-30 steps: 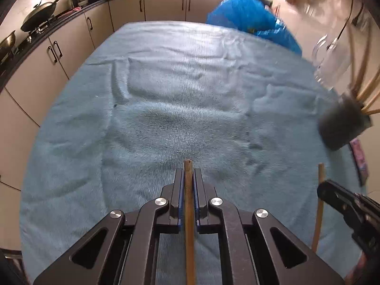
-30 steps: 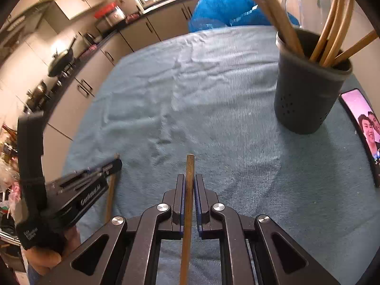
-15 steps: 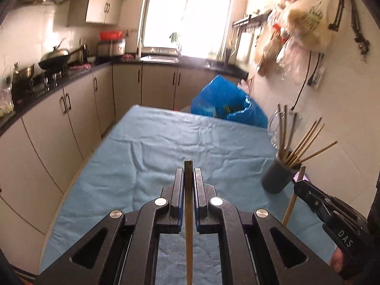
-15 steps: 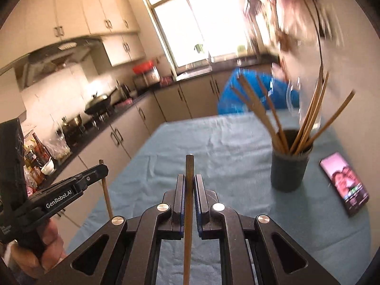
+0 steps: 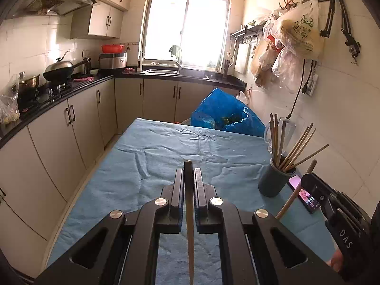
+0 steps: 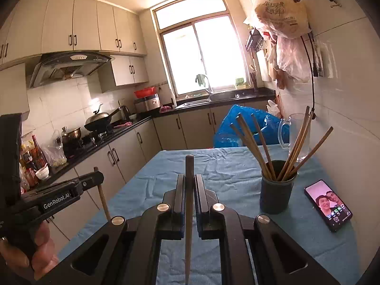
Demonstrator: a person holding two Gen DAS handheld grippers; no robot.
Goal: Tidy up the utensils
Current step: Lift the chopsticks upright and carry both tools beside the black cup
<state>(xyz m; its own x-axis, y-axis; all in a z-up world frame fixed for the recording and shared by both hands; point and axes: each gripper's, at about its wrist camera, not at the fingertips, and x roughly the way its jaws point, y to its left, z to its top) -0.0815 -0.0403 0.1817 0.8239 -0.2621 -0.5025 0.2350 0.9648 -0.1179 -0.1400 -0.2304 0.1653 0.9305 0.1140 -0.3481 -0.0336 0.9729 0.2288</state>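
Above the blue cloth (image 5: pixel 147 156), I am holding two grippers off the table: my left gripper (image 5: pixel 189 180) is clamping one wooden chopstick (image 5: pixel 190 213) and my right gripper (image 6: pixel 190 185) is pinching another chopstick (image 6: pixel 189 201), each lying lengthwise between closed fingers. Ahead of the right gripper, the dark holder (image 6: pixel 276 194) is standing upright on the cloth, bristling with more chopsticks (image 6: pixel 251 142) (a phone (image 6: pixel 329 204) is lying just beside it).

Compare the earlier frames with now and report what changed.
Both grippers rose from just above the blue cloth and tilted up, so the views now take in the kitchen. Nothing was taken or released: the left gripper still clamps its chopstick, the right gripper its own chopstick. Holder and phone stayed put.
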